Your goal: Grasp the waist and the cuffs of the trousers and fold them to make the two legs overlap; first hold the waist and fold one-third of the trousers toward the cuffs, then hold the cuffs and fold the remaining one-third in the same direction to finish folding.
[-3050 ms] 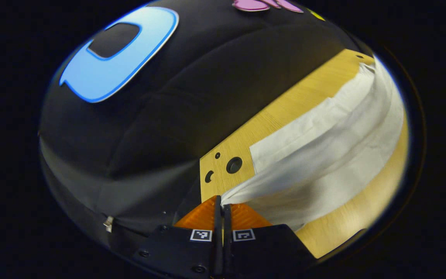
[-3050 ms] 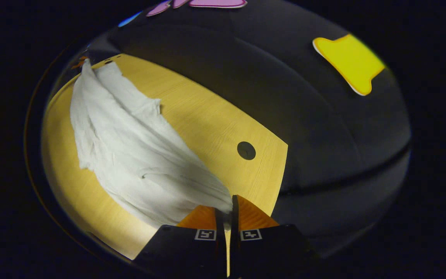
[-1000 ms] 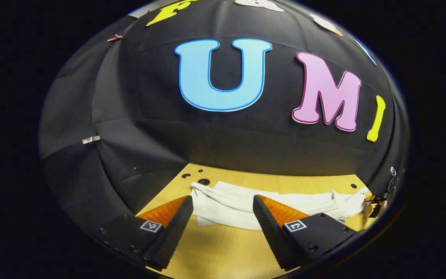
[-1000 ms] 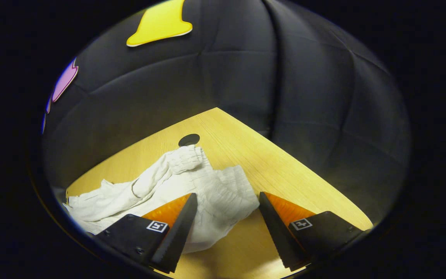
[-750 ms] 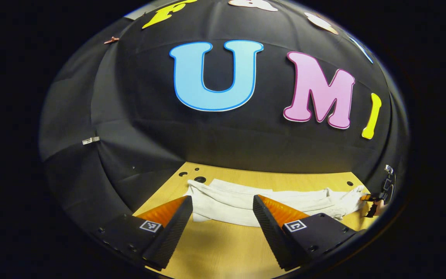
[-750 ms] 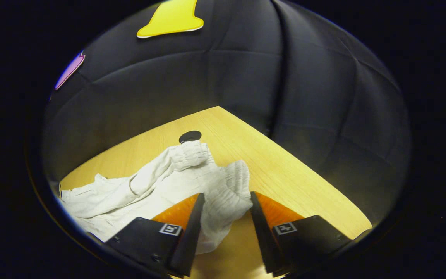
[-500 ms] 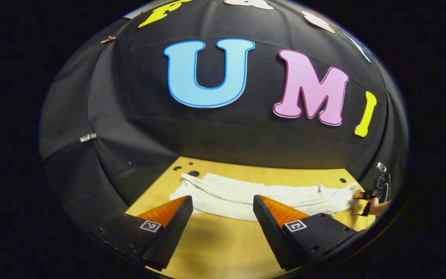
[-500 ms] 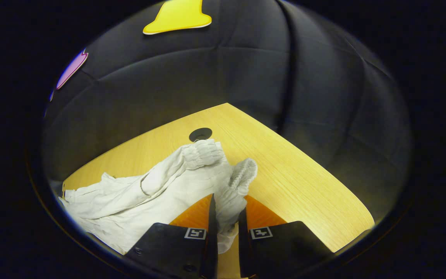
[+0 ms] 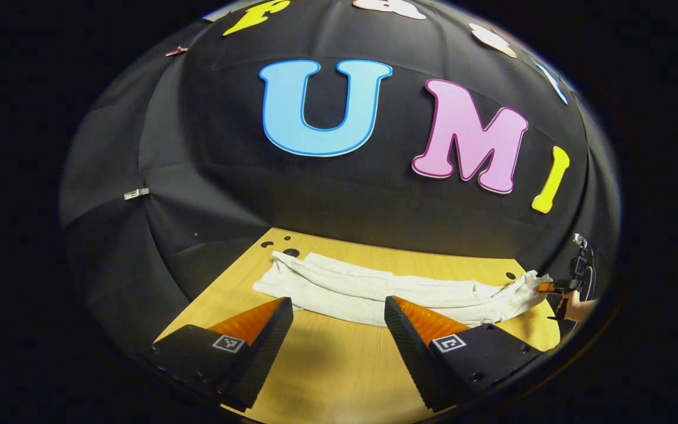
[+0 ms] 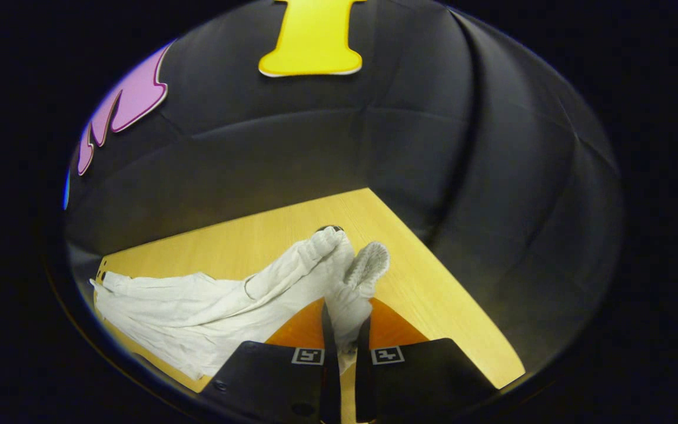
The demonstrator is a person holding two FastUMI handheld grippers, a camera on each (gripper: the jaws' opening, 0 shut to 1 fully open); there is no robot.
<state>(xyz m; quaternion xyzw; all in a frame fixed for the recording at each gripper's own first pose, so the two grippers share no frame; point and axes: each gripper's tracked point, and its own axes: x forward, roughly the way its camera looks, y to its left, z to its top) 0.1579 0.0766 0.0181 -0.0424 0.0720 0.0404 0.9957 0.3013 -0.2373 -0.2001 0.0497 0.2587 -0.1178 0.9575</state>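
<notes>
- Your right gripper [image 10: 345,341] is pinching the gathered waistband of the white trousers [image 10: 215,309], with the cloth bunched between both fingers in the right gripper view.
- Your left gripper [image 9: 339,330] has its fingers spread wide with nothing between them; it hangs above bare wood on the near side of the trousers.
- In the left gripper view, the trousers [image 9: 374,291] lie stretched out in a long band across the far part of the table [image 9: 327,377], with the legs laid over one another.
- The cuff end of the trousers lies at the left of that view, near a few small round holes [image 9: 291,252] in the tabletop.
- The waist end is at the far right of the left gripper view, where your right gripper [image 9: 554,288] and part of your hand [image 9: 577,307] appear by the table's edge.
- In the right gripper view, the elastic waistband rises in two puckered folds just past the fingers, and the rest of the cloth trails off to the left across the table [image 10: 433,294].
- The table is light yellow wood with visible grain.
- Black cloth walls [image 9: 209,194] close in the booth behind and beside the table, meeting at a corner beyond the table's edge.
- A small metal clip [image 9: 136,193] sits on the cloth at the left.
</notes>
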